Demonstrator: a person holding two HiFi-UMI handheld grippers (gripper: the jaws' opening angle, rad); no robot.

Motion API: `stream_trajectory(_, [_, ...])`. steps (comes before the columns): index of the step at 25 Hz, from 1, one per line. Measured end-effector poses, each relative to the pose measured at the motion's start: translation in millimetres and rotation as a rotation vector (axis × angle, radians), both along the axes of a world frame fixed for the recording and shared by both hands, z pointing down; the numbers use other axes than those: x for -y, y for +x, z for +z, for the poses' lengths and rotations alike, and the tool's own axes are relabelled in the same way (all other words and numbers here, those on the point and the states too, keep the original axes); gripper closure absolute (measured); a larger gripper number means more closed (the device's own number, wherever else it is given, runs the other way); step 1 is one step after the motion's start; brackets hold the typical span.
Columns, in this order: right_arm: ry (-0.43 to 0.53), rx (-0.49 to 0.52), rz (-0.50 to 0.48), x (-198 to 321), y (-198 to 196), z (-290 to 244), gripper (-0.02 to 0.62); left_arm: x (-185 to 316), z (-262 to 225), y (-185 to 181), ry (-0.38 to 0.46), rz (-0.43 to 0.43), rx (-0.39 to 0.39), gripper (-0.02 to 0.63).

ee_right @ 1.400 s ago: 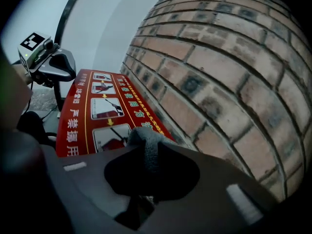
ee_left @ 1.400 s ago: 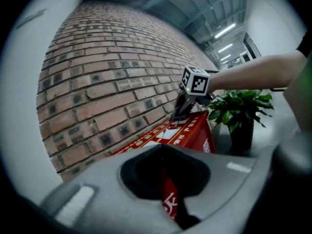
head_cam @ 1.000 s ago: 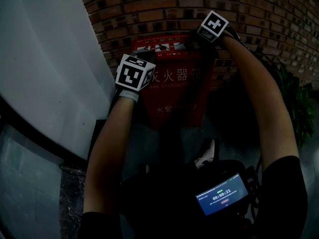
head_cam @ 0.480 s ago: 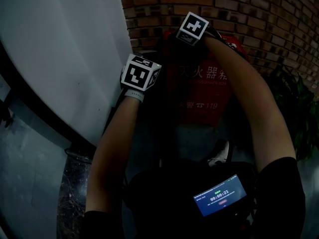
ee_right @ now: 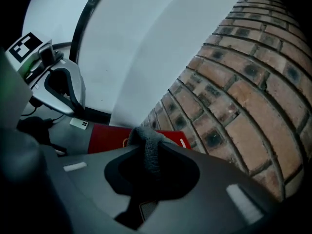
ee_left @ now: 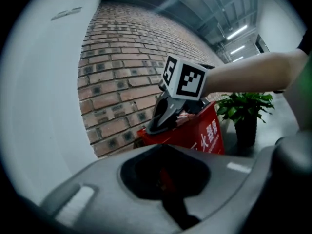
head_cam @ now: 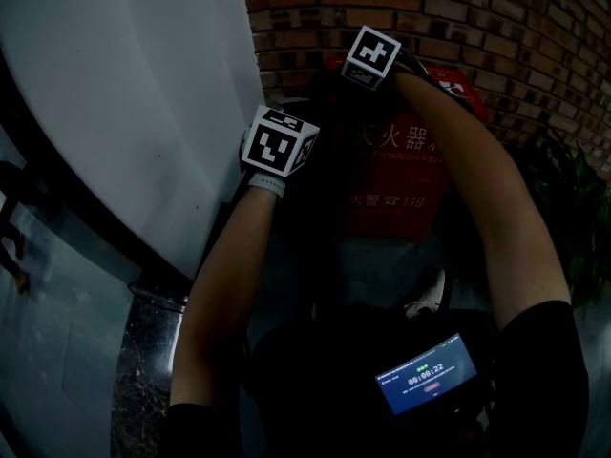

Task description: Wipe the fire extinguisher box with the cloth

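The red fire extinguisher box (head_cam: 401,175) stands on the floor against the brick wall. My right gripper (ee_right: 148,152) is shut on a dark grey cloth (ee_right: 147,143), which rests on the left end of the box's top (ee_right: 109,138). Its marker cube (head_cam: 372,55) shows above the box in the head view. My left gripper (ee_left: 165,152) is shut with nothing in it. It hangs in the air left of the box, its cube (head_cam: 280,146) in front of the white wall. From there it looks at the right gripper (ee_left: 168,113) on the box (ee_left: 207,135).
A curved white wall (head_cam: 124,113) rises close on the left, and the brick wall (head_cam: 496,27) stands behind the box. A potted plant (ee_left: 243,113) is on the floor right of the box. A phone with a timer (head_cam: 427,375) hangs at the person's chest.
The right gripper has slid the cloth leftward along the box's top, from the right end to the left end. The left gripper has drifted off the box front toward the white wall.
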State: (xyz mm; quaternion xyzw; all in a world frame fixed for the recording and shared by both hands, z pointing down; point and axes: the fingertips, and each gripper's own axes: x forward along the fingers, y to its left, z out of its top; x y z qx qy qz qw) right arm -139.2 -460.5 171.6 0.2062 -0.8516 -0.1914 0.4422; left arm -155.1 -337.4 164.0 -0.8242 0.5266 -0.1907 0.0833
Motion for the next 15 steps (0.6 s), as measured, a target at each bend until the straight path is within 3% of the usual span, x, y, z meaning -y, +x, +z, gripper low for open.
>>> stream_trajectory(4, [-0.012,0.016,0.000,3,27,-1,0.557,2,-3,16,0.006,0.017,0.008,0.603])
stream_trajectory(15, [-0.035,0.059,0.150,7,157,-3,0.557,10,-8,93,-0.002,0.081,0.040,0.603])
